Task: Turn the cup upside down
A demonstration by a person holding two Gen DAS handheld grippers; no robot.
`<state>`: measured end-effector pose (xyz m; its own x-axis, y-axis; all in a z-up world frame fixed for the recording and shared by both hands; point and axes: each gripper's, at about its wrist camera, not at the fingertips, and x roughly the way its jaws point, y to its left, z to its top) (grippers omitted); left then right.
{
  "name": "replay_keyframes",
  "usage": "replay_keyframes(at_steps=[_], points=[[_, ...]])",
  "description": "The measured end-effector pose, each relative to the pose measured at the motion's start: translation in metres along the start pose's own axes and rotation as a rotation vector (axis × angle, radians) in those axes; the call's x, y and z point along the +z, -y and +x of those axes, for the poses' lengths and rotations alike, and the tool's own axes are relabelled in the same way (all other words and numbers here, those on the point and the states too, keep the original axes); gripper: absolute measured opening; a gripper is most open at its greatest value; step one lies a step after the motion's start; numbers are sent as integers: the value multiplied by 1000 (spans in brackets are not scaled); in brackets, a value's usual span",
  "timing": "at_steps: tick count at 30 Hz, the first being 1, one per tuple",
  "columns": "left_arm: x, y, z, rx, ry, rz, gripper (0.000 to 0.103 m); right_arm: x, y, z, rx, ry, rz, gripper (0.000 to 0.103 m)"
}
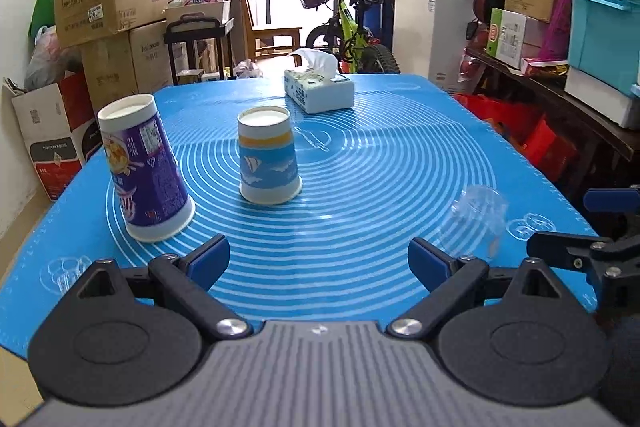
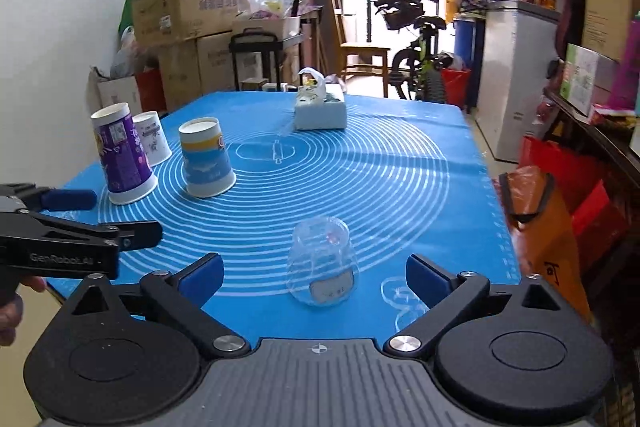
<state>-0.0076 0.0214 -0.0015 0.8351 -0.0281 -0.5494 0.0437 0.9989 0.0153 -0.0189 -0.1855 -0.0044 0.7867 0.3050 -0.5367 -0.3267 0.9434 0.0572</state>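
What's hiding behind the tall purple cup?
Behind the purple cup, a small white cup stands upside down, visible only from the right wrist camera. The purple cup covers its left side.

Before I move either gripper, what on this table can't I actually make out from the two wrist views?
- White printed cup: right wrist view, partly behind the purple cup; left wrist view, not visible at all.
- Label on the clear cup: right wrist view, text too small.
- Clear cup: left wrist view, outline faint against the blue mat.
- Near table edge: both views, hidden by gripper bodies.
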Motion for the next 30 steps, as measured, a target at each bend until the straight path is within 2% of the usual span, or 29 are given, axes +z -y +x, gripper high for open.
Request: replay_keyframes(at_steps=[10, 30], points=[[-11, 5, -20, -4, 2, 16, 95, -25, -4, -34, -30, 15, 105, 98], [-14, 3, -28, 8, 7, 8, 96, -28, -17, -49, -25, 27, 99, 98]])
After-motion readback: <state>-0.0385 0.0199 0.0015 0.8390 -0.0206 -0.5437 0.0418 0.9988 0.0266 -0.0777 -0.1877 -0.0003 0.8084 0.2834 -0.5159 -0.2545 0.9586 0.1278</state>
